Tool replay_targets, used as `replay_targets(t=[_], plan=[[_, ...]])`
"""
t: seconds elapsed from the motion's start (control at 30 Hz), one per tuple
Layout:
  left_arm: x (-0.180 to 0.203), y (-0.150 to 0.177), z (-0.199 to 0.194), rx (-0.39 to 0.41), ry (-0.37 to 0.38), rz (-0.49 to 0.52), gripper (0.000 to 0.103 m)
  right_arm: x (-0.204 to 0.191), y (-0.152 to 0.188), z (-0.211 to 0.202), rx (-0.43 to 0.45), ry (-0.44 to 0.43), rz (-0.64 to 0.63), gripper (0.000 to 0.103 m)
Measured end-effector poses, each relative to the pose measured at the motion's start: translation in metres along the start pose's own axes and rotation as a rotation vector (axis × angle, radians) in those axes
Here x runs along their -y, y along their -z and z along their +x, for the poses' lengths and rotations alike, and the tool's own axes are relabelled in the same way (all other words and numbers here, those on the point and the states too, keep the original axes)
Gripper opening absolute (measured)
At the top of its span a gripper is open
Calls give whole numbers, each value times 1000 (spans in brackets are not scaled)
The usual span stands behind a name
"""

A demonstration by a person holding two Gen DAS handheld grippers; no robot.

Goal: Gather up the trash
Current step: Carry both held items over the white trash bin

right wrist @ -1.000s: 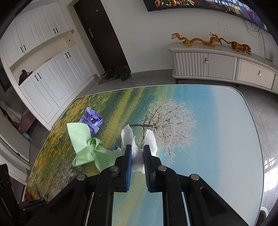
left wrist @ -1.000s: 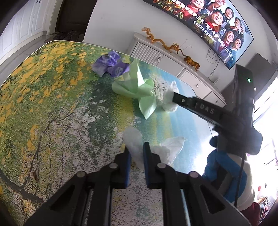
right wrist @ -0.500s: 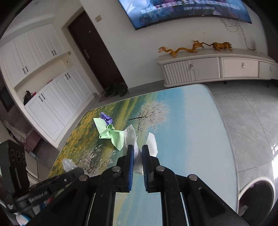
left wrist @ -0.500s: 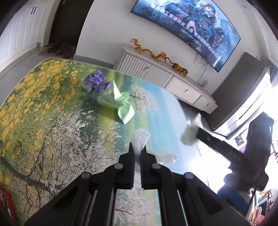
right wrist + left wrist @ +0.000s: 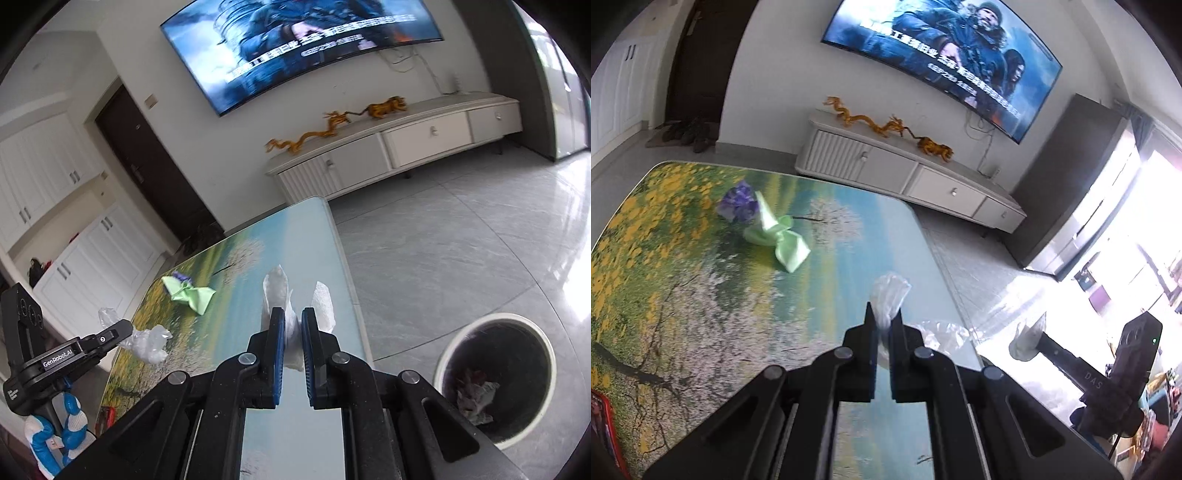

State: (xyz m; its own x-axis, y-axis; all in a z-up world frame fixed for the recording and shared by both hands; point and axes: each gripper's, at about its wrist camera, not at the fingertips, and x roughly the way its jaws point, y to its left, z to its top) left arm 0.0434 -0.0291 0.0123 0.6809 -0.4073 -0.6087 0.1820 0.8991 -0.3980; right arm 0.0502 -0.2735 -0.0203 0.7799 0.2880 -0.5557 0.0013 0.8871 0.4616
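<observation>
Ahead of you a curved television hangs on the white wall above a long pale sideboard topped with golden dragon figurines. You see a dark door and white cupboards at upper left, glossy grey floor tiles at right, and glaring window light at the right edge

The landscape-printed surface carries a green wrapper touching a purple one; on the grey floor stands a bin.

White tissue (crumpled), clear wrap.
</observation>
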Motion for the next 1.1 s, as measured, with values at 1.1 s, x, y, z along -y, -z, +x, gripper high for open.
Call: replay_targets(t=[1.1], plan=[[241,54,182,-327,182,356,5,188,23,-38,27,242,379,10]])
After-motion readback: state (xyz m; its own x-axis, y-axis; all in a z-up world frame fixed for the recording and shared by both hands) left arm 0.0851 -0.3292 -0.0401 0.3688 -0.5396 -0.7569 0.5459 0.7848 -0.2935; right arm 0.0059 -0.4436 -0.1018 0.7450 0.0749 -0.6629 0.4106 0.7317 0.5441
